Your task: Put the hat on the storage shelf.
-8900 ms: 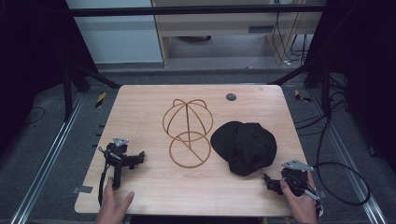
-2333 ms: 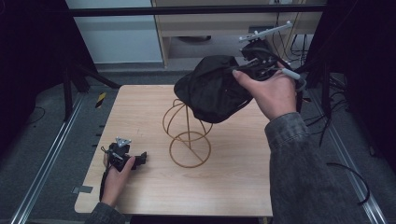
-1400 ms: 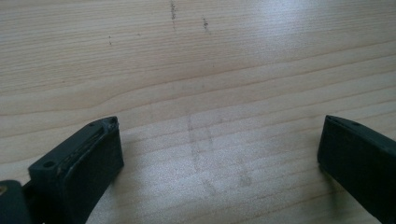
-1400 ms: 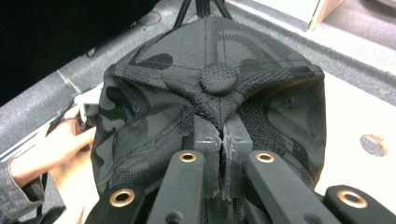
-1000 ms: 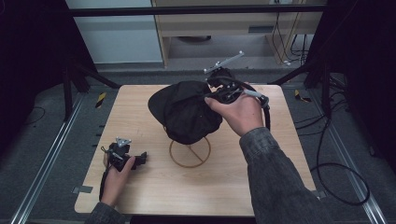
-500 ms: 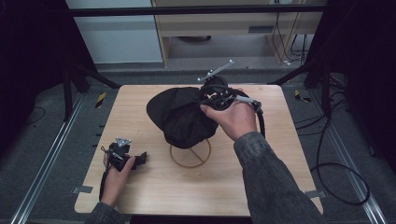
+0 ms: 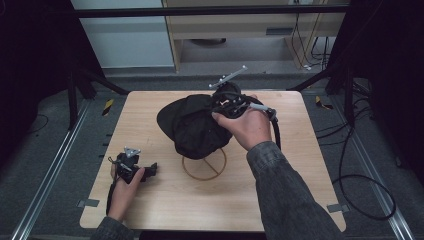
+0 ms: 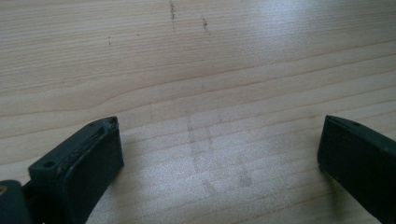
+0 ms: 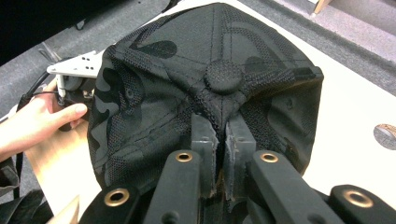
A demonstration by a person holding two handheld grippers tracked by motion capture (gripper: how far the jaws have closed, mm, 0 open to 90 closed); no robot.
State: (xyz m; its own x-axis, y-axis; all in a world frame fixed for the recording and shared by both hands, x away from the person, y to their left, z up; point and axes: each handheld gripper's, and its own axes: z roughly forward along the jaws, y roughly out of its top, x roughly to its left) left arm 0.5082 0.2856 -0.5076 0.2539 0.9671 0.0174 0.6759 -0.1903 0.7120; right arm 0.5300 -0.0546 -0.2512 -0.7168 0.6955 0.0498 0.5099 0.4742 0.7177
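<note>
Setting. A light wooden table [image 7: 310, 165] with rounded corners stands on a grey carpeted floor [image 7: 45, 150]. Metal rails [image 7: 47, 185] run along the floor on both sides of it. Behind it stand a pale wooden shelf unit [image 7: 240, 30] and a white panel [image 7: 125, 45]. Black cables [image 7: 367, 190] lie coiled at right. The surroundings are dark.

1. The cap [image 7: 196, 124] sits on top of the wire stand [image 7: 204, 164], at mid-table [image 7: 300, 165].
2. The right gripper [image 7: 227, 102] is at the cap's right, touching it.
3. The left gripper [image 7: 131, 167] rests left of the stand, well apart.
</note>
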